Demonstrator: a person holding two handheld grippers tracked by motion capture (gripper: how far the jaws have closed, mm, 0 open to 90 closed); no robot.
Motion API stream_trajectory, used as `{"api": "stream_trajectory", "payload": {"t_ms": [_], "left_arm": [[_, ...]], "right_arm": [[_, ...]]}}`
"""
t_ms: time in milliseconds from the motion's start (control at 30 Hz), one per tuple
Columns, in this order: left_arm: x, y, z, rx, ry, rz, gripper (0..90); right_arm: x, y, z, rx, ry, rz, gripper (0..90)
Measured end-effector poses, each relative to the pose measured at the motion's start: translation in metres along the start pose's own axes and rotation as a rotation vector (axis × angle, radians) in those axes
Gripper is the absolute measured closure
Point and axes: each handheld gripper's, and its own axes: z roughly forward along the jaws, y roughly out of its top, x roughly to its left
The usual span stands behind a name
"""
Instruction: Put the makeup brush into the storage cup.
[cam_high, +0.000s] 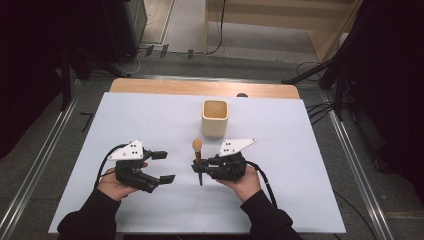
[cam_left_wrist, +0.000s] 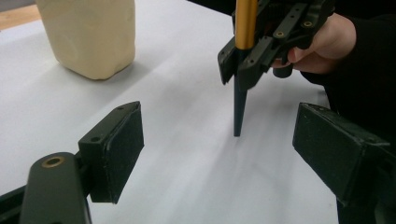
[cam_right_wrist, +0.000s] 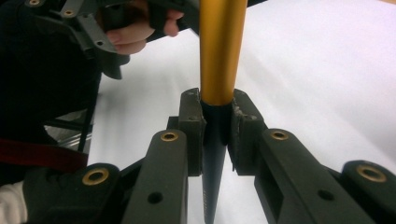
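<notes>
A slim tool (cam_high: 198, 156) with a gold shaft, a rounded tan top and a dark pointed tip stands upright on the white sheet. My right gripper (cam_high: 199, 168) is shut on it where the gold shaft meets the dark tip (cam_right_wrist: 217, 56). In the left gripper view the tool's point (cam_left_wrist: 239, 112) reaches down to the sheet. My left gripper (cam_high: 164, 167) is open and holds nothing, a short way left of the tool, with its pads (cam_left_wrist: 122, 140) wide apart. A cream square cup (cam_high: 215, 118) stands upright behind the tool.
A white sheet (cam_high: 150, 120) covers most of the wooden table, whose bare far edge (cam_high: 200, 88) shows at the back. Metal rails (cam_high: 45, 150) run along both sides of the table. Cables and stand legs lie on the floor beyond.
</notes>
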Motion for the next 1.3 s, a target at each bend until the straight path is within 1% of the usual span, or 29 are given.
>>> {"api": "stream_trajectory", "payload": {"t_ms": [33,67,100,167,233,267,300,333,400,500,600,700,800,867,933,1033,1100,1133,1200,1233,1300], "left_arm": [[-0.001,-0.002,-0.002,-0.002,0.012,0.021,16.8],[-0.001,-0.002,-0.002,-0.002,0.012,0.021,16.8],[-0.001,-0.004,-0.004,-0.009,0.016,0.039,16.8],[-0.001,-0.006,-0.006,-0.018,0.019,0.044,16.8],[-0.001,-0.007,-0.007,-0.02,0.021,0.041,16.8],[0.0,-0.008,-0.008,-0.018,0.029,0.046,16.8],[0.001,-0.009,-0.008,-0.019,0.03,0.039,16.9],[0.001,-0.01,-0.008,-0.023,0.033,0.033,16.8],[0.002,-0.011,-0.008,-0.035,0.037,0.035,16.9],[0.001,-0.013,-0.008,-0.03,0.039,0.058,16.8],[0.001,-0.015,-0.009,-0.028,0.045,0.064,16.9],[0.001,-0.016,-0.011,-0.041,0.047,0.066,16.8],[0.001,-0.018,-0.014,-0.057,0.053,0.075,16.8],[0.001,-0.019,-0.016,-0.067,0.057,0.074,16.6],[0.001,-0.02,-0.018,-0.065,0.062,0.074,16.1],[0.0,-0.021,-0.02,-0.068,0.066,0.075,16.1],[0.0,-0.023,-0.021,-0.066,0.064,0.069,16.1],[0.0,-0.024,-0.022,-0.066,0.065,0.064,16.2],[0.0,-0.024,-0.022,-0.068,0.065,0.066,16.1],[0.0,-0.024,-0.022,-0.073,0.063,0.067,16.1],[-0.001,-0.024,-0.023,-0.078,0.067,0.071,16.1]], "right_arm": [[0.0,0.0,-0.001,-0.003,-0.003,0.003,78.7],[0.0,0.0,-0.001,-0.003,-0.003,0.003,78.7],[-0.001,0.0,-0.002,-0.002,-0.009,0.003,78.7],[-0.002,0.0,-0.004,-0.002,-0.016,0.006,78.7],[-0.002,0.0,-0.004,-0.003,-0.018,0.008,78.7],[-0.003,0.0,-0.005,-0.005,-0.023,0.01,78.7],[-0.003,0.0,-0.005,-0.009,-0.024,0.012,78.7],[-0.004,0.0,-0.006,-0.01,-0.026,0.015,78.7],[-0.005,0.001,-0.008,-0.019,-0.029,0.017,78.7],[-0.006,0.001,-0.011,-0.021,-0.046,0.02,78.7],[-0.007,0.001,-0.012,-0.016,-0.054,0.026,78.7],[-0.009,0.001,-0.014,-0.019,-0.064,0.033,78.7],[-0.011,0.002,-0.016,-0.026,-0.068,0.038,78.7],[-0.012,0.004,-0.017,-0.032,-0.079,0.037,78.7],[-0.014,0.007,-0.019,-0.033,-0.097,0.034,78.7],[-0.014,0.01,-0.021,-0.041,-0.105,0.034,78.7],[-0.015,0.014,-0.025,-0.051,-0.113,0.033,78.8],[-0.016,0.018,-0.028,-0.049,-0.123,0.025,78.7],[-0.016,0.019,-0.029,-0.045,-0.126,0.026,78.7],[-0.018,0.024,-0.031,-0.043,-0.135,0.02,78.7],[-0.019,0.027,-0.034,-0.04,-0.142,0.018,78.7]]}}
